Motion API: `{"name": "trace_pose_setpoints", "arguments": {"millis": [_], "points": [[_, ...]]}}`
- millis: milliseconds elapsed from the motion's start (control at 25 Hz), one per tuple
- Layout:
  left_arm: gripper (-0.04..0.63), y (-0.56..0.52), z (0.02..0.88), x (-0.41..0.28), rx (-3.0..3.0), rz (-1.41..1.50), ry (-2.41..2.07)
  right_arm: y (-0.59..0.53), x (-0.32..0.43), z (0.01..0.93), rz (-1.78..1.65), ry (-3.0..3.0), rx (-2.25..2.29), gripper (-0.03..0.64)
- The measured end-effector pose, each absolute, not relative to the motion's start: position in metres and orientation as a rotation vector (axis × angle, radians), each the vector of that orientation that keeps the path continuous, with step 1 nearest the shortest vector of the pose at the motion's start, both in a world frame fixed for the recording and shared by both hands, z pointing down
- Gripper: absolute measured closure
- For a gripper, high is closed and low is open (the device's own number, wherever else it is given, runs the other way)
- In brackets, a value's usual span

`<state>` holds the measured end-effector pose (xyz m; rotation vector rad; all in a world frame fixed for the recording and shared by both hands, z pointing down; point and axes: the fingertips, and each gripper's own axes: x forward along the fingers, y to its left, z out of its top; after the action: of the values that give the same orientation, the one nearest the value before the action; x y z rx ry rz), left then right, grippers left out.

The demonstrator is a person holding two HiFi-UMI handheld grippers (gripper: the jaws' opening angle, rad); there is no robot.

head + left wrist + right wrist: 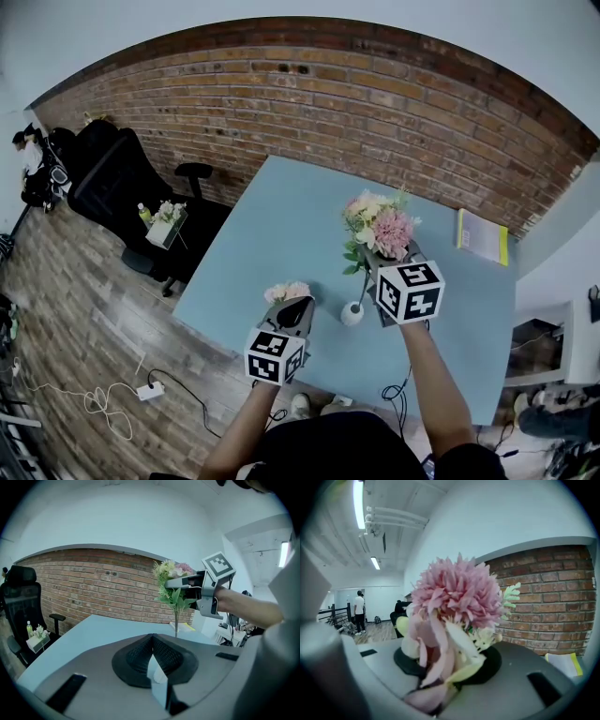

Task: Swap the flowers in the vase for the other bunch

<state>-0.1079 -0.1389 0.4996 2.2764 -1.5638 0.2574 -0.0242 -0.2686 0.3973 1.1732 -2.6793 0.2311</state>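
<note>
- Your right gripper (373, 262) jaws pinch the frilly pink-and-cream bouquet (379, 225) at its thin green stems.
- The round white vase (352, 314) stands at the bouquet's 6 o'clock on the smooth pale-blue table (281, 216).
- Your left gripper (153, 641) has its ribbed black jaws pressed together; a small pink bunch (286, 292) sits at its 12 o'clock.

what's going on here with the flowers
A person works two handheld grippers over a blue table. The right gripper is shut on a pink and cream bouquet, held above the small white vase. The left gripper is shut beside a smaller pink bunch; whether it holds that is unclear.
</note>
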Motion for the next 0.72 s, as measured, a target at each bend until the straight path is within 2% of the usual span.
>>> {"name": "trace_pose_setpoints", "arguments": {"millis": [720], "points": [[0.586,-0.137,0.498,-0.115,2.262,0.242,-1.568,-0.251,-0.029,0.430,0.105,-2.733,1.235,0.451]]}}
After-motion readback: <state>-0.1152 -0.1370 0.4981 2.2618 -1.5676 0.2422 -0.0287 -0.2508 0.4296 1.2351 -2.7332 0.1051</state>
